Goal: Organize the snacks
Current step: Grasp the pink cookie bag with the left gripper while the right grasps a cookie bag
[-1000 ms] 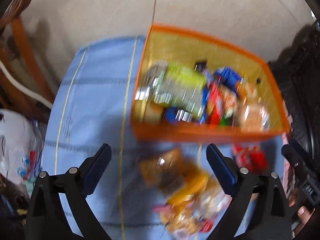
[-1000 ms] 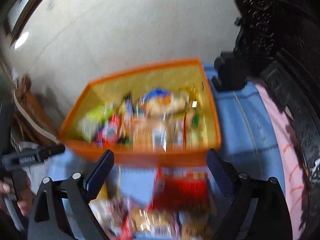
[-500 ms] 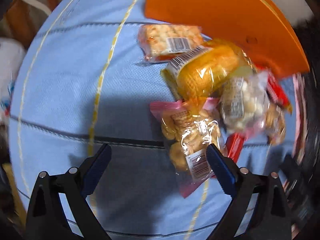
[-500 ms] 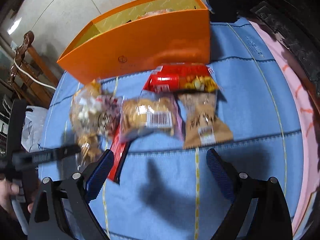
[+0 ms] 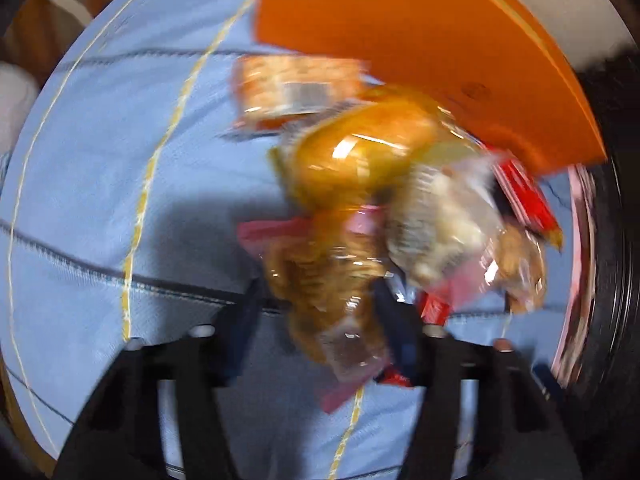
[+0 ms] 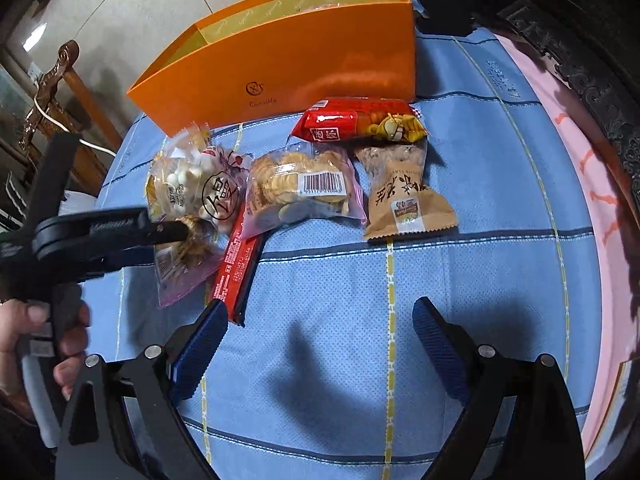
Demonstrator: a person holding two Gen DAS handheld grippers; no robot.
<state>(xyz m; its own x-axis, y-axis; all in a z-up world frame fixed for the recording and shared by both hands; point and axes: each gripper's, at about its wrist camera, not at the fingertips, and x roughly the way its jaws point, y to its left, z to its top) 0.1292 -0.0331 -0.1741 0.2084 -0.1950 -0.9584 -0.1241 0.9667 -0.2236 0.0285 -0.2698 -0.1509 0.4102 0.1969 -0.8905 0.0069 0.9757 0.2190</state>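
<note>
An orange box (image 6: 280, 64) stands open at the back of the blue cloth (image 6: 460, 280); its side fills the top of the left wrist view (image 5: 420, 40). Several snack packs lie in front of it. My left gripper (image 5: 320, 320) is closing, and its jaws flank a clear bag of brown biscuits (image 5: 328, 292). The right wrist view shows that gripper (image 6: 176, 236) from the side, over the same bag (image 6: 188, 260). A wrapped bun (image 5: 360, 148) and an orange cracker pack (image 5: 296, 84) lie beyond. My right gripper (image 6: 320, 344) hangs open and empty above bare cloth.
Near the box lie a bag of white balls (image 6: 180, 184), a round-cracker bag (image 6: 300, 184), a red packet (image 6: 356, 124), a brown packet (image 6: 404, 196) and a long red stick pack (image 6: 240, 256). Dark carved furniture (image 6: 580, 60) borders the right, a wooden chair (image 6: 60, 92) the left.
Both grippers dropped from above the box to the snack pile. The left jaws went from wide open to close around the biscuit bag. The right jaws stayed open.
</note>
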